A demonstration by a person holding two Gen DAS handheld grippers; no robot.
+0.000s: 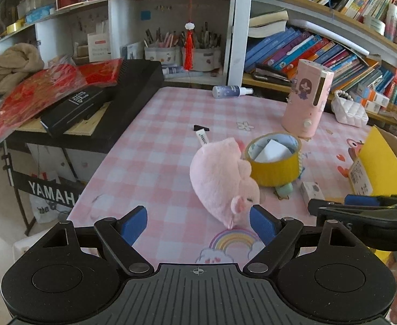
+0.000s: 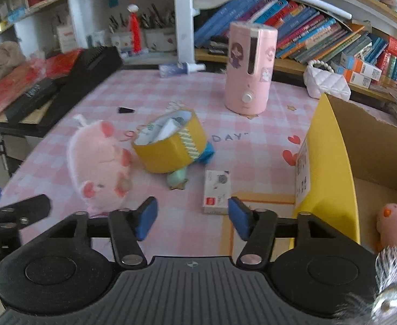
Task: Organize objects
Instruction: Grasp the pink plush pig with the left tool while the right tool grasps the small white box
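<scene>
Left gripper (image 1: 198, 223) jaws spread wide, nothing held; pink plush toy (image 1: 223, 182) lies just beside its right pad at 1 o'clock. Right gripper (image 2: 189, 218) jaws part open, empty; small white box (image 2: 217, 191) at 12 o'clock, cardboard box (image 2: 331, 162) at 2.

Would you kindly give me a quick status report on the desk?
Both claws, left and right, open, empty. Pink plush, yellow tape roll, small white box on desk; cardboard box alongside. Nothing blocking.
</scene>
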